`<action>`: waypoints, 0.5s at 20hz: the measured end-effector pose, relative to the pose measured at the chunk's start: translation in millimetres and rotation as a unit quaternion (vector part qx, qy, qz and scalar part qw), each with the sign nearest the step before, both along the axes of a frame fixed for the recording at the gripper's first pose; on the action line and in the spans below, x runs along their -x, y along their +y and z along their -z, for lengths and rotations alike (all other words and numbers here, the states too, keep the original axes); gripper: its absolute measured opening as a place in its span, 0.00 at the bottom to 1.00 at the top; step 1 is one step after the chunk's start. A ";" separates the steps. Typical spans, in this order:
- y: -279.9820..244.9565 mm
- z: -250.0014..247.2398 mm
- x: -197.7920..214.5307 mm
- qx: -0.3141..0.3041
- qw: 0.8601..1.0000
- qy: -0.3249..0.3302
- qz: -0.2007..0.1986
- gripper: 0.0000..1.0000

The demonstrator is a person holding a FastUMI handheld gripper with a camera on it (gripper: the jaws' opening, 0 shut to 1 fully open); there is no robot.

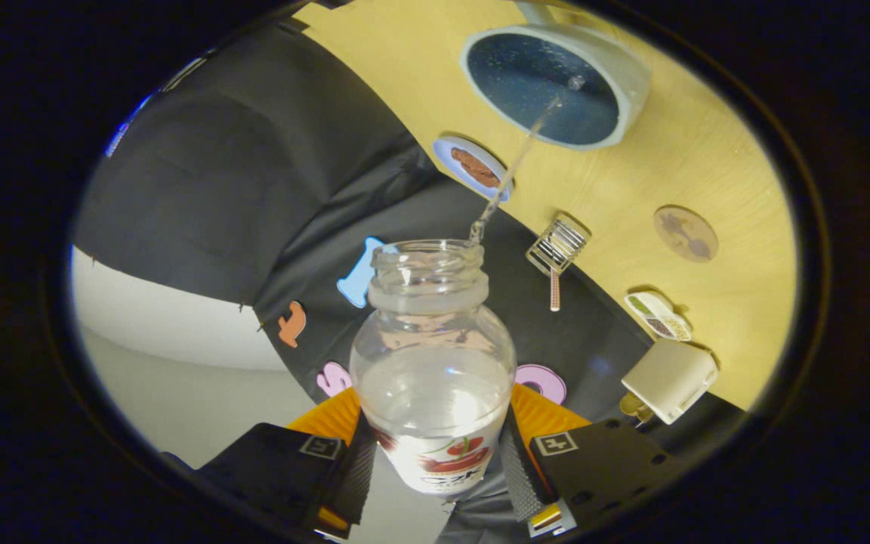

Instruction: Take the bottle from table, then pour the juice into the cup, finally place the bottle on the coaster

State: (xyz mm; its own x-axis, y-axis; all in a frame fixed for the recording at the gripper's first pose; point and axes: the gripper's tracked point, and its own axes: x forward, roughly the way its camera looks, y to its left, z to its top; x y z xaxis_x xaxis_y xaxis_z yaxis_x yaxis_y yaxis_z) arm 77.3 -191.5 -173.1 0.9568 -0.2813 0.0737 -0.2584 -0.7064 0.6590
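Note:
A clear bottle with a fruit label and no cap sits between the fingers of my gripper, which is shut on it. The bottle is tipped over, mouth pointing toward the table. A thin clear stream runs from its mouth into a pale cup with a dark blue inside, beyond the fingers on the wooden table. A round blue coaster with a brown picture lies at the table's edge, next to the cup. Clear liquid still fills part of the bottle.
A round wooden coaster lies on the table to the right. A small wire rack, a white divided dish and a beige box stand along the table's edge. Black cloth hangs behind.

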 end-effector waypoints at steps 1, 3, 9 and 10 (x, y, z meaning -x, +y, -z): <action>0.5 0.2 0.6 -0.004 1.000 -0.001 0.000 0.77; -1.3 -1.2 0.5 -0.014 1.000 -0.006 0.002 0.77; -2.1 -0.2 1.0 -0.044 0.999 -0.012 -0.003 0.77; -2.6 0.3 0.0 -0.047 0.999 -0.013 -0.001 0.77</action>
State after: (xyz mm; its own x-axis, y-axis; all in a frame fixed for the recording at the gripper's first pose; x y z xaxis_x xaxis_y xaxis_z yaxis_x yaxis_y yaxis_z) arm 77.3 -194.1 -173.4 0.9558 -0.2853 0.0712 -0.2720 -0.7657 0.5829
